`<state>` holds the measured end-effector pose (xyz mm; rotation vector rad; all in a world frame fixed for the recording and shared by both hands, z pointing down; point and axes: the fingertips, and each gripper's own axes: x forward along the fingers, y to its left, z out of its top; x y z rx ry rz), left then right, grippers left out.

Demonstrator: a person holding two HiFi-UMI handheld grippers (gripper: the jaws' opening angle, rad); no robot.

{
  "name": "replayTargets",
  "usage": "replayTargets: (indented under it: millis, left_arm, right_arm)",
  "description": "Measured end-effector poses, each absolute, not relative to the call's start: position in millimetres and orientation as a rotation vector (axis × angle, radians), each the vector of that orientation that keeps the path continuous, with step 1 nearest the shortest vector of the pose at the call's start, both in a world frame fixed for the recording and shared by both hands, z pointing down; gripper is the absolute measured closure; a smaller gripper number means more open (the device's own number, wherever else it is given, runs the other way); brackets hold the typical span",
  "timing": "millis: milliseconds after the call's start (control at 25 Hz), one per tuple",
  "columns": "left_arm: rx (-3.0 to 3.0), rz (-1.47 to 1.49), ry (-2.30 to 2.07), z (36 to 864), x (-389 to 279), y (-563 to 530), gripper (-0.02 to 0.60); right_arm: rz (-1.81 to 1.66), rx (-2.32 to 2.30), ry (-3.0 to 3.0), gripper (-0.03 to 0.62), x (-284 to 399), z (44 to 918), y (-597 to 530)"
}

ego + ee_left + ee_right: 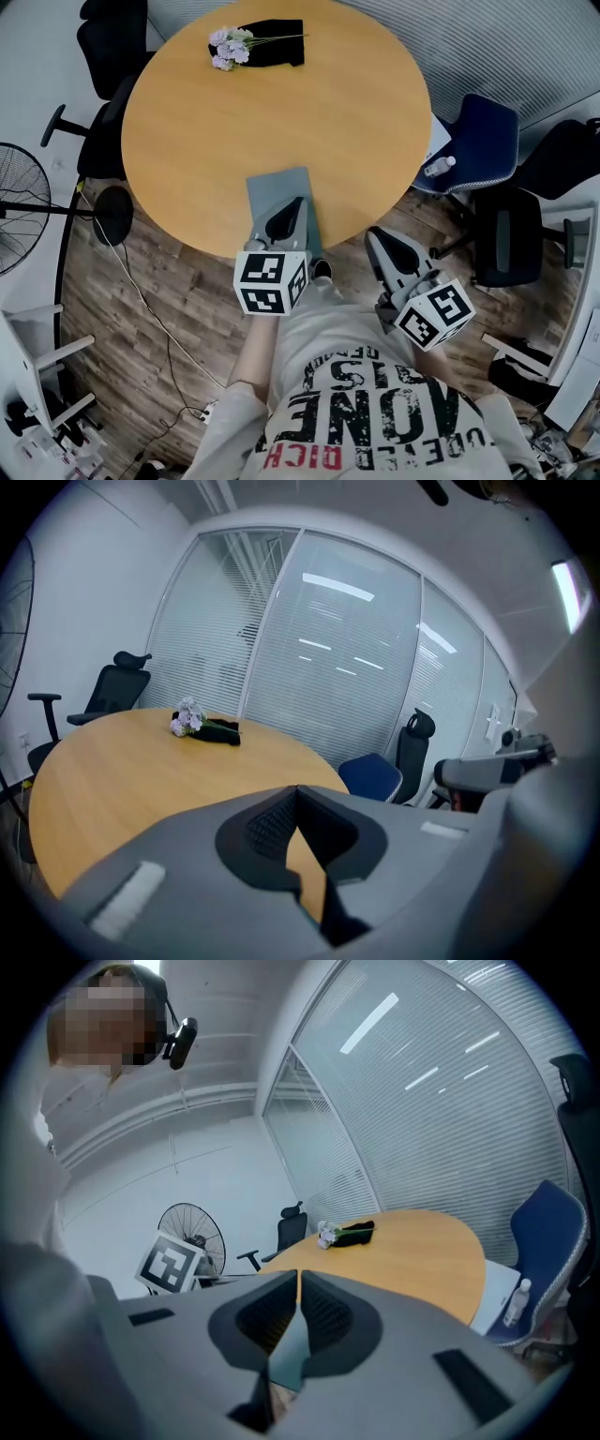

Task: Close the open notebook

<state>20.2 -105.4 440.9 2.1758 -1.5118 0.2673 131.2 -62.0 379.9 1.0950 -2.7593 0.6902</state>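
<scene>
Found the flat grey rectangular notebook at lower centre of the head view, lying shut on the round tan wooden surface, right at its near edge. Saw no page showing, so judged the closing done or nearly so.

Noted the left gripper hovering over the notebook's lower right part, fingers pressed together with nothing between them. Could not tell whether the tips touched the cover. Noted the right gripper off the surface at lower right, over the wooden floor, fingers likewise together and empty.

Judged the main risk to be the notebook's place at the rim: a nudge from the left gripper could slide it over the edge to the floor. Judged also that a springy cover could lift open again.

Saw no box, tray or bowl on the surface, only a small bunch of pale purple flowers beside a black cloth at upper centre. Spotted a small white bottle on the blue chair at right; contents not discernible.
</scene>
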Motion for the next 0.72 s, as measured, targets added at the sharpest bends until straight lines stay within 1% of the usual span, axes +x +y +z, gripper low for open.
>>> replayTargets:
  millis: [280, 720]
  left_arm:
    - [2.293, 0.198, -1.597, 387, 16, -107, 0.571]
    - [2.342, 0.073, -1.828, 322, -23, -92, 0.571]
  right_arm:
    - [0.657, 1.061, -2.804, 0.574, 123, 370, -64]
    - [0.587, 1.02, -2.858, 0.574, 99, 351, -69]
